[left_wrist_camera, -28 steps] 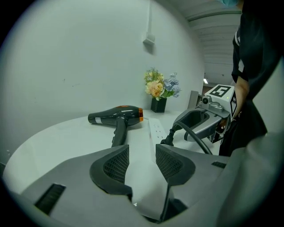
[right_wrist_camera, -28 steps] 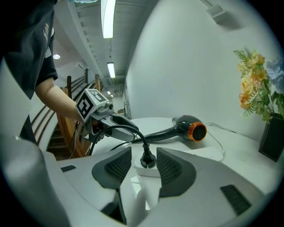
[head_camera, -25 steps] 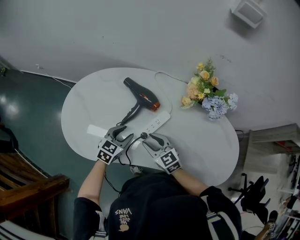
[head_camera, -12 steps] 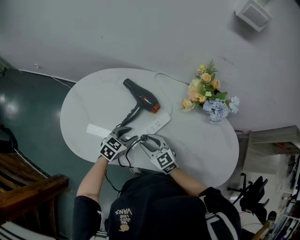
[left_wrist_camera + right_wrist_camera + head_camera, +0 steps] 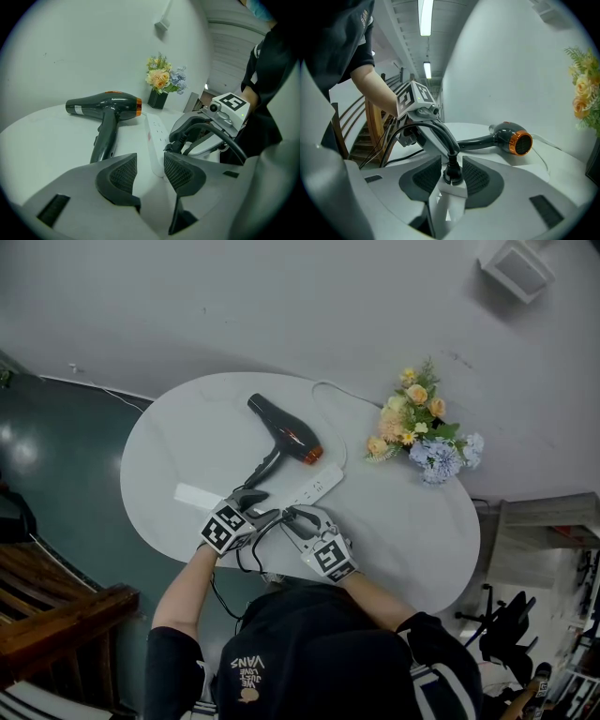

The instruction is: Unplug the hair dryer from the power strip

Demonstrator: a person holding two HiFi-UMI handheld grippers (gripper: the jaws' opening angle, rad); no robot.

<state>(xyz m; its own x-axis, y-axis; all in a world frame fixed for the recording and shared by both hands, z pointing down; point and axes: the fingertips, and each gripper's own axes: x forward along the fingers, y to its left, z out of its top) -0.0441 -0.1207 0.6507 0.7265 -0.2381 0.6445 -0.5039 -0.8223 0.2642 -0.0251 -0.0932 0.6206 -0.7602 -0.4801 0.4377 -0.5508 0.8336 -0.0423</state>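
Observation:
A black hair dryer (image 5: 281, 434) with an orange ring lies on the white oval table (image 5: 178, 442). Its black cord runs to a plug (image 5: 453, 172) that stands in the near end of the white power strip (image 5: 316, 487). My right gripper (image 5: 451, 180) has its jaws on either side of the plug and they are closing; the pads (image 5: 424, 180) sit close to it without visibly pressing. My left gripper (image 5: 150, 172) is open at the strip's near end (image 5: 157, 140), pads (image 5: 123, 173) apart, nothing gripped. In the head view both grippers (image 5: 251, 512) (image 5: 298, 521) meet at the table's front edge.
A bunch of flowers (image 5: 422, 432) stands at the table's far right. The strip's white cable (image 5: 333, 390) loops behind the dryer. A flat white piece (image 5: 195, 494) lies left of the left gripper. Wooden furniture (image 5: 56, 615) stands on the floor at left.
The left gripper has come in and tipped down toward the strip's near end. The right gripper has stayed at the plug, with its jaws a little narrower.

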